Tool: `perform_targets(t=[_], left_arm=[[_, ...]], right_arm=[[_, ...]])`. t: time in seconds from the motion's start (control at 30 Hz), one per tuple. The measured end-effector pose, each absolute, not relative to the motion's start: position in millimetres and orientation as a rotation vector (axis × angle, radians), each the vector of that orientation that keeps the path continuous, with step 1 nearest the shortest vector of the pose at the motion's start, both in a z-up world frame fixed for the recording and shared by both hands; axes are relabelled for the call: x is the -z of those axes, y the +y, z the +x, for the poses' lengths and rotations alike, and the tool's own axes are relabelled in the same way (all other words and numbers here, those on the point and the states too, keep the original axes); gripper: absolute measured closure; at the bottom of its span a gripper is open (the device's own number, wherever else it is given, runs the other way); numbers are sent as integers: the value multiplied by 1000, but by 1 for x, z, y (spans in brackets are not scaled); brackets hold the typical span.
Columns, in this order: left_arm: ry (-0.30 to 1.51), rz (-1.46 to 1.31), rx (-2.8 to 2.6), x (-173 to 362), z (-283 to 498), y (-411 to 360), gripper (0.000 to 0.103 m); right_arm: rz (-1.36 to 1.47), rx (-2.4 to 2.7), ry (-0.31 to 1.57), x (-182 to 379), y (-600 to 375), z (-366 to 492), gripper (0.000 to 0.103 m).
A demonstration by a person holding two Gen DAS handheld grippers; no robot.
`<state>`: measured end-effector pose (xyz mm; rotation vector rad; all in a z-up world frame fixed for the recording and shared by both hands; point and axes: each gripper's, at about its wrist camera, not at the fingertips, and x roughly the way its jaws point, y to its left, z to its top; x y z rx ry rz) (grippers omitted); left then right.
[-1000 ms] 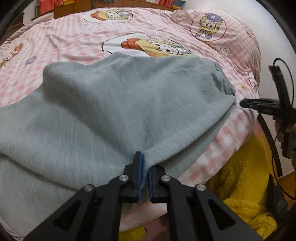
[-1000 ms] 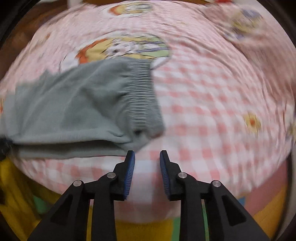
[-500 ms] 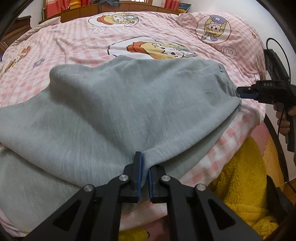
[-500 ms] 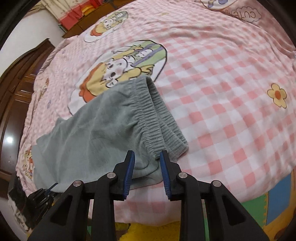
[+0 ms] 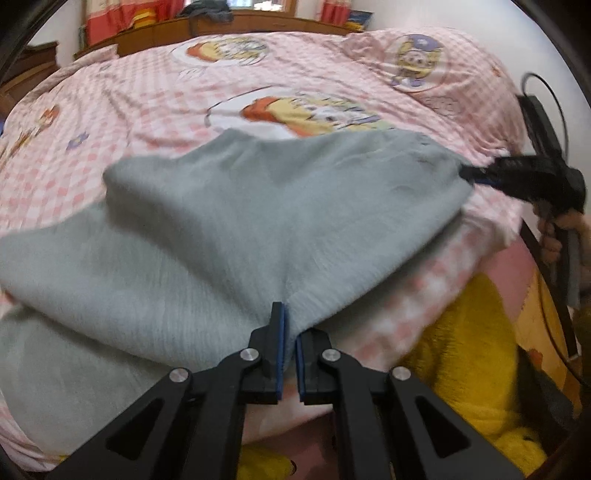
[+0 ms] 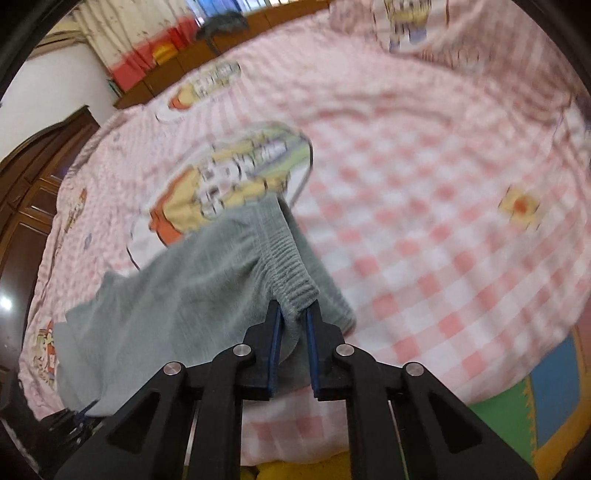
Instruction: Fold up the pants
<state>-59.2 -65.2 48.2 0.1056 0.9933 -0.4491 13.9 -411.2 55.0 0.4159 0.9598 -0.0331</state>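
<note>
Checked bedspread (image 6: pixel 424 229) under tongs-pinched grey pants (image 5: pixel 258 229)

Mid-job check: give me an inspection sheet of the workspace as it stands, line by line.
Surface: bed with pink checked cartoon sheet; rumpled but bare beyond the garment.
Job's things: grey pants, part folded, upper layer lifted off the layer beneath.
Clutter: nothing seen on the bed.
Grippers: left gripper shut on the pants' near edge; right gripper has just been closing, jaws now pinching the elastic waistband.
Cables: black cable loops behind the right gripper, clear of the fabric.
Surroundings: yellow fleece below the bed edge; colourful floor mat; wooden headboard.
</note>
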Motion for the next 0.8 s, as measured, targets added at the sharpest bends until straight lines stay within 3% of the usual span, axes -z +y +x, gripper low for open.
perform_targets(t=[0.17,0.37,0.43,0.5,0.7,0.8], left_arm=[[1003,206,449,-41,-70,-81,99],[1106,82,462,-21,-56,-70,95],[1112,61,477,-25,-57,-66,90],[1120,36,483,-29,-57,-60,81],[1055,-33,423,-59,-69,-18,65],[1017,-47,317,-70,-70,12,62]], right_arm=[[338,37,983,-55,-408,19,90],[237,90,1109,-9,-400,23,89],[219,96,1115,-9,-399,22,86],[196,127,1117,-16,-401,19,76],[105,172,1012,-63,-386,12,74],[45,124,997,-78,-359,16,74]])
